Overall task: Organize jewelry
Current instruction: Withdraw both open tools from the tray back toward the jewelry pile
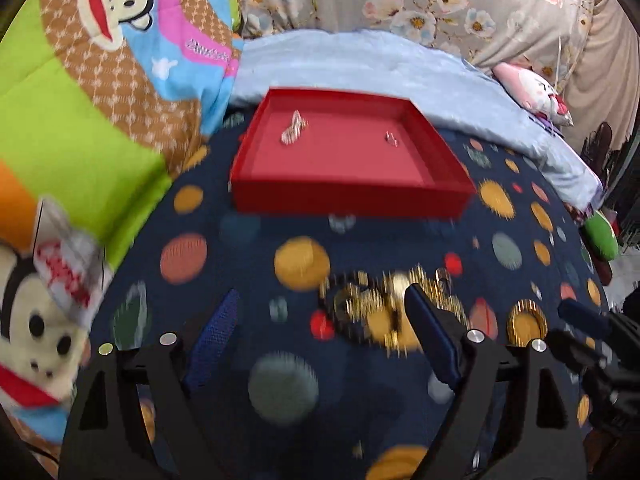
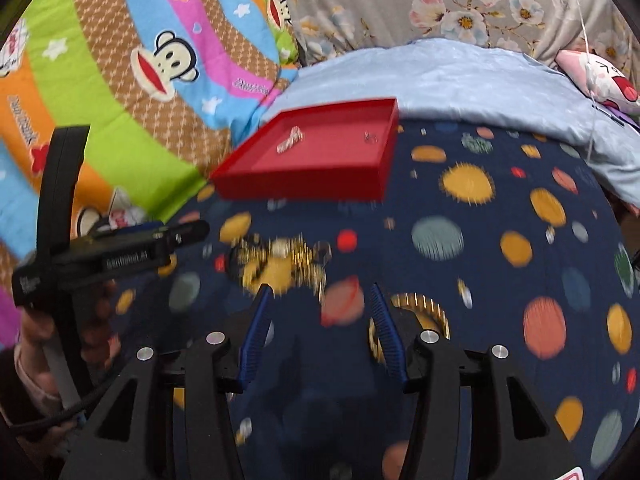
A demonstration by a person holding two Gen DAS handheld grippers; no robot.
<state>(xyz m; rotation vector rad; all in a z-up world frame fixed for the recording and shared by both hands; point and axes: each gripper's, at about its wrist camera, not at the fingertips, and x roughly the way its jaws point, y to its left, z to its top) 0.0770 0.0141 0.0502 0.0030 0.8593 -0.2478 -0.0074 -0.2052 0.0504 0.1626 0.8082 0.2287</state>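
- The left claw (image 1: 320, 320) is spread wide, nothing between its blue pads (image 1: 218, 328); it grasps nothing.
- Its right pad overlaps the blurred pile of gold jewelry (image 1: 372, 304) in the picture; whether it touches the pile I cannot tell.
- The right claw (image 2: 320, 320) is released too, about half spread, with only the dark planet-print bedspread (image 2: 500, 208) showing between the pads.
- A gold bangle (image 2: 424, 312) lies just beside the right claw's right pad, partly hidden behind it.
- The red tray (image 1: 348, 196) rests on the bedspread beyond both claws, near the pale blue blanket (image 1: 360, 60). In it lie a silver bracelet (image 1: 294, 127) to the left and a small silver piece (image 1: 391, 139) to the right, well apart.
- The gold pile lies on the bedspread between tray and claws.
- Only the right wrist view shows the left claw from the side (image 2: 120, 248), with a hand (image 2: 36, 332) gripping its handle at the left edge.
- Only the left wrist view shows a plush toy (image 1: 36, 320) at the lower left; the right claw (image 1: 592, 332) appears at its right edge.
- Both claws tilt downward toward the bed; both views are motion-blurred.
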